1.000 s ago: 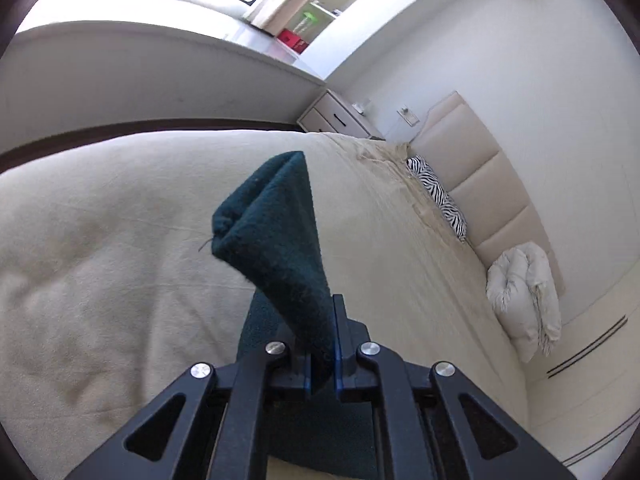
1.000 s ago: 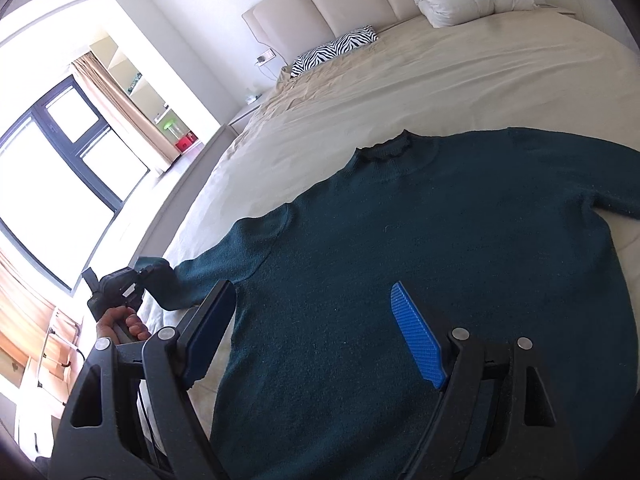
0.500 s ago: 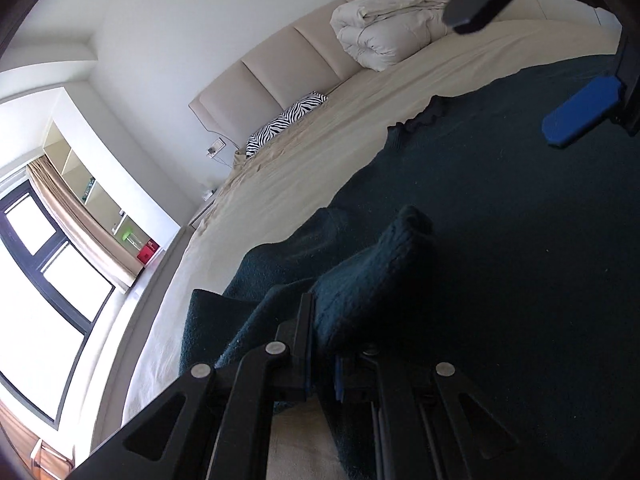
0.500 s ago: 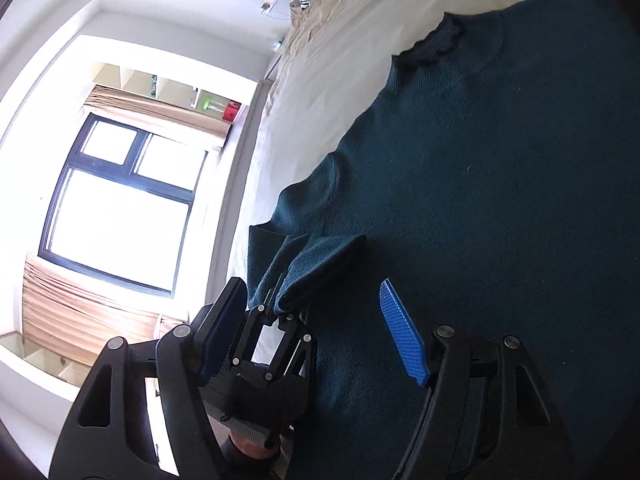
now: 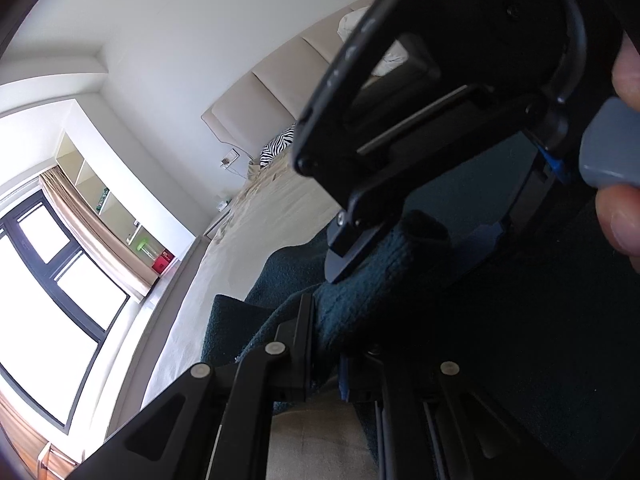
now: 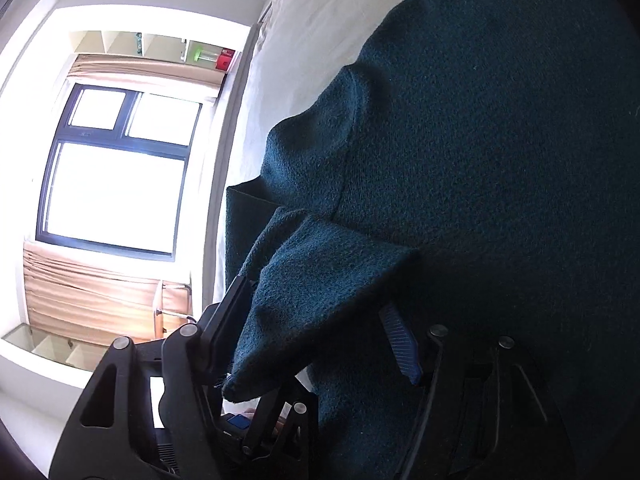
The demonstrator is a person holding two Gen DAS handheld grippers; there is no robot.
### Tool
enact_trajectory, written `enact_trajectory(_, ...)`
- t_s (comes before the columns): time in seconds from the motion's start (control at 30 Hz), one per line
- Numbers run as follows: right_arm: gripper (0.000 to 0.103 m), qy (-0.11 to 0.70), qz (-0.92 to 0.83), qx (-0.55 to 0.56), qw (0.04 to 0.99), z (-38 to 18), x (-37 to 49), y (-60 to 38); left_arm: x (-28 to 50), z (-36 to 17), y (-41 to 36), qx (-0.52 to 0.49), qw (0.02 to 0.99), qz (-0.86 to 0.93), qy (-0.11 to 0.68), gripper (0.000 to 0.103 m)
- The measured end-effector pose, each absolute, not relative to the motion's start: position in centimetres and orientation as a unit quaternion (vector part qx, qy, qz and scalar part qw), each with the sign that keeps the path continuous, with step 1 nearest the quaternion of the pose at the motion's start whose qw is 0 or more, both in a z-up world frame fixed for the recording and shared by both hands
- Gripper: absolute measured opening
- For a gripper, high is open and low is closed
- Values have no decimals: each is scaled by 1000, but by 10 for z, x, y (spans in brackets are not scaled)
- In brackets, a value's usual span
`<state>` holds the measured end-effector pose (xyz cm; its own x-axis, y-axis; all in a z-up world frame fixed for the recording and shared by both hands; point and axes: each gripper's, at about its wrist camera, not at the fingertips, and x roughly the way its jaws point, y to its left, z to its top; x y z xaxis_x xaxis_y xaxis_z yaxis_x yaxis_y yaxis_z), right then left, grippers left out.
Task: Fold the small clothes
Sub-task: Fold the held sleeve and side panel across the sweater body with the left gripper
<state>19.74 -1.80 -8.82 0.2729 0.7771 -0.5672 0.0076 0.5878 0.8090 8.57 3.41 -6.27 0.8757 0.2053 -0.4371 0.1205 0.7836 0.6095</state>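
Observation:
A dark teal knitted sweater (image 6: 500, 128) lies spread on a beige bed (image 5: 280, 208). My left gripper (image 5: 324, 344) is shut on the sweater's sleeve cuff (image 5: 372, 280) and holds it folded over the body. My right gripper (image 6: 320, 320) is open, its jaws standing either side of that folded sleeve (image 6: 320, 280), close above the sweater. In the left wrist view the right gripper's black body (image 5: 440, 100) and the person's fingers (image 5: 620, 220) fill the upper right and hide much of the sweater.
A padded headboard (image 5: 280, 92), a zebra pillow (image 5: 276, 148) and a nightstand are at the bed's far end. A large window (image 6: 116, 168) with curtains and wall shelves lie beyond the bed's left edge.
My left gripper has carried the sleeve from the bed's edge in over the sweater body. My right gripper has dropped low and closed in around the folded sleeve.

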Motion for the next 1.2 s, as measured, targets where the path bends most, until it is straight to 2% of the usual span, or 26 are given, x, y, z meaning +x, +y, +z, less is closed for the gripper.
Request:
enact_trajectory(0.03, 36, 534, 273, 345, 722, -84, 198, -14, 84, -64, 35, 323, 911, 23, 256, 16)
enact_trajectory(0.07, 24, 532, 267, 332, 732, -81, 199, -13, 84, -63, 37, 317, 912, 23, 258, 22)
enact_trajectory(0.1, 20, 532, 258, 321, 740, -80, 200, -14, 84, -62, 39, 312, 914, 23, 258, 32)
enact_trajectory(0.17, 9, 529, 240, 315, 750, -74, 196, -22, 81, -59, 41, 306, 916, 25, 257, 42)
enact_trajectory(0.2, 8, 527, 235, 318, 752, -74, 197, -27, 81, -58, 43, 302, 917, 24, 259, 46)
enact_trajectory(0.4, 7, 510, 208, 302, 778, -51, 192, -73, 80, -49, 59, 261, 922, 15, 285, 47)
enact_trajectory(0.57, 7, 497, 145, 270, 812, -35, 197, -132, 86, -28, 96, 144, 935, -9, 325, 47)
enact_trajectory(0.63, 7, 494, 116, 257, 822, -30, 200, -160, 91, -19, 115, 89, 937, -10, 337, 43)
enact_trajectory(0.7, 7, 491, 89, 245, 831, -25, 201, -188, 98, -11, 132, 33, 937, -18, 347, 34)
enact_trajectory(0.9, 7, 498, 18, 229, 836, -31, 196, -272, 118, -2, 162, -111, 926, -49, 358, 19)
enact_trajectory(1.2, 7, 498, -4, 242, 832, -45, 183, -313, 162, 1, 157, -141, 913, -87, 373, 19)
